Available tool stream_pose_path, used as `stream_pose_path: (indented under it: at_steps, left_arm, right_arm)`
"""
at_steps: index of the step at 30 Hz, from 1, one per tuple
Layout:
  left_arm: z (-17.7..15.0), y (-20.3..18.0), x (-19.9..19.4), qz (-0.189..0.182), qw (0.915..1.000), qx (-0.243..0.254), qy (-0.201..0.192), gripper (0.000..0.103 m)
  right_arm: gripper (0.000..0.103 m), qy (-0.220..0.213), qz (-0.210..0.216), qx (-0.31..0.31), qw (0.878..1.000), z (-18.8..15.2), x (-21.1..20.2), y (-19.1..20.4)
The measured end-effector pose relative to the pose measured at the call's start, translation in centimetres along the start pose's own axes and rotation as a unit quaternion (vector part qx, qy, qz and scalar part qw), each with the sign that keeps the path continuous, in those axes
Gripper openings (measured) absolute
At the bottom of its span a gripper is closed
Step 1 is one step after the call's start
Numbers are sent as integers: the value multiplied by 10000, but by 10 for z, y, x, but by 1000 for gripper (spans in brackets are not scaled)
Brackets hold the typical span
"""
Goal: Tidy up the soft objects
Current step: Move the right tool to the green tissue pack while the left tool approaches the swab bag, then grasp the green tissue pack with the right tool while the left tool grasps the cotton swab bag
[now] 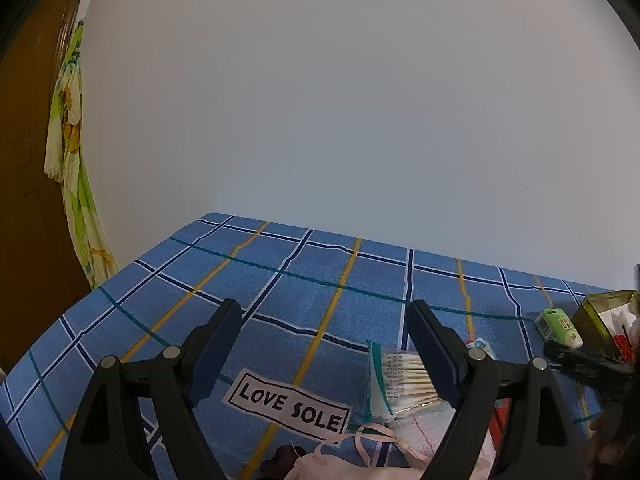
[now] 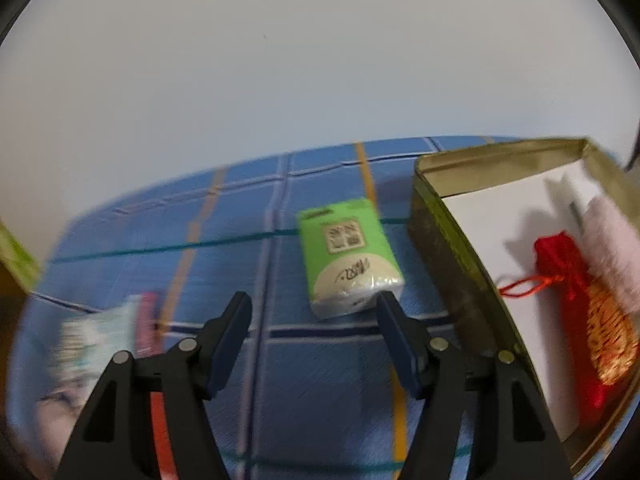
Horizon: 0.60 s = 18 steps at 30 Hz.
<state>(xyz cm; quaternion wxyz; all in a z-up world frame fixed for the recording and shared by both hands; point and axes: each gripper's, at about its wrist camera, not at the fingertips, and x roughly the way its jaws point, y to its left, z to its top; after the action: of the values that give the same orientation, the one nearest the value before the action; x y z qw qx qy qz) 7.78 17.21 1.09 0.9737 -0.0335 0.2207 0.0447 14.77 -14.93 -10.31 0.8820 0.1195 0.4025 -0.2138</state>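
Note:
A green and white tissue pack (image 2: pixel 350 256) lies on the blue plaid bedsheet (image 2: pixel 224 240), just left of an open gold tin box (image 2: pixel 444 236). The tin holds a red and gold pouch (image 2: pixel 584 312) and a pink soft item (image 2: pixel 616 248). My right gripper (image 2: pixel 314 314) is open and empty, its fingertips just short of the pack. My left gripper (image 1: pixel 324 320) is open and empty above the sheet. A packet of cotton swabs (image 1: pixel 394 384) lies by its right finger. A white cloth (image 1: pixel 424 428) and a pink mask (image 1: pixel 336 460) lie below it. The tissue pack (image 1: pixel 558 326) and the tin (image 1: pixel 596 316) show at the right.
A white wall stands behind the bed. A wooden wardrobe (image 1: pixel 28 184) with a hanging floral cloth (image 1: pixel 72 152) is at the left. A blurred pale packet (image 2: pixel 96 344) lies at the left of the right wrist view. The sheet carries a "LOVE SOLE" label (image 1: pixel 288 404).

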Motion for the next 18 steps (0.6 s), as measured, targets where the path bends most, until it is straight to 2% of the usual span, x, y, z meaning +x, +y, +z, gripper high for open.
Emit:
stream_pose_path:
  at_steps: [3, 5, 6, 8, 10, 11, 12, 14, 15, 16, 18]
  left_arm:
    - [1, 2, 1, 22, 10000, -22, 18, 86]
    - [1, 3, 3, 40, 10000, -34, 34, 86]
    - [1, 4, 3, 55, 10000, -35, 46, 86]
    - [1, 5, 5, 75, 9999, -58, 82, 86]
    - [2, 6, 5, 23, 9999, -89, 90, 86]
    - [2, 6, 5, 3, 9999, -94, 97, 86]
    - [2, 6, 5, -2, 9999, -96, 106, 86]
    - [2, 6, 5, -13, 9999, -120, 118, 86]
    - [2, 7, 6, -37, 9998, -142, 121, 86]
    - [2, 8, 6, -53, 9998, -163, 132, 86]
    - [1, 8, 7, -67, 9997, -180, 171, 86]
  right_arm:
    - [65, 162, -525, -70, 9985, 6, 14, 8]
    - [66, 108, -553, -23, 9984, 10, 16, 10]
    - [70, 79, -444, 0, 9990, 11, 16, 9]
    - [75, 93, 98, 26, 9999, 18, 21, 7]
    - [79, 114, 440, 63, 9989, 25, 27, 5]
    - [79, 121, 826, 126, 9964, 28, 31, 3]
    - [80, 163, 1179, 174, 9927, 30, 33, -2]
    - [79, 231, 2403, 323, 9699, 32, 32, -2]
    - [78, 231, 2589, 377, 9649, 33, 30, -4]
    - [79, 68, 2568, 448, 9654, 34, 22, -8]
    - [80, -221, 2082, 338, 9773, 37, 14, -9]
